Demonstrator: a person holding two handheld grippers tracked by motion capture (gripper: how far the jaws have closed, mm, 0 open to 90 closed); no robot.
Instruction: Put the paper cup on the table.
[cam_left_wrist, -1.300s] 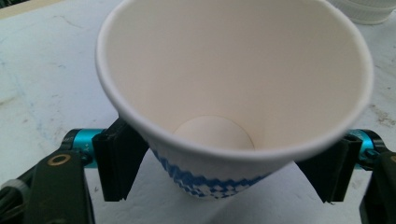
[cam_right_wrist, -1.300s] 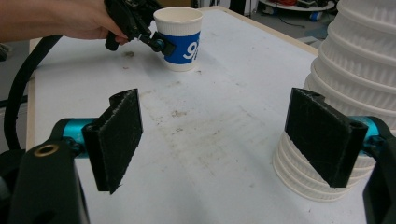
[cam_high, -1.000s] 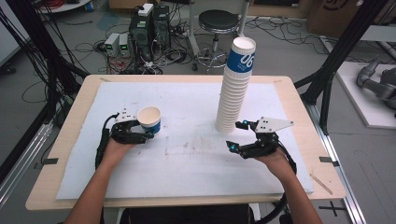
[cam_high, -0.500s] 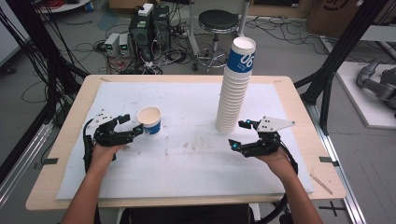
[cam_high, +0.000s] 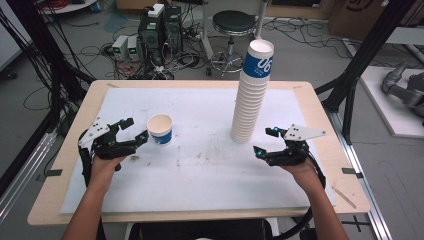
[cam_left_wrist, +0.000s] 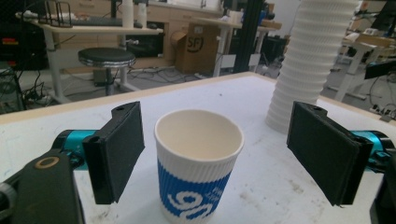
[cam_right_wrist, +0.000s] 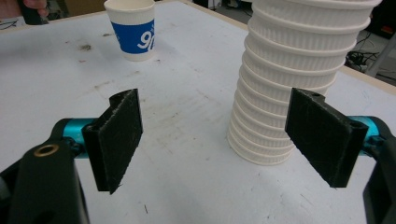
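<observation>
The left gripper (cam_high: 134, 131) is hovering released just left of the upright single cup (cam_high: 160, 129); the right gripper (cam_high: 266, 141) is waiting, released, beside the cup stack (cam_high: 252, 95).

Black stool (cam_high: 234, 22), computer towers (cam_high: 159, 25)

One single paper cup (cam_high: 160, 129) stands upright just ahead of the left claw (cam_high: 134, 131); one tall stack of nested cups (cam_high: 252, 92), too many to count, rises just ahead of the right claw (cam_high: 265, 141); two claws in all over one counter (cam_high: 200, 175)
</observation>
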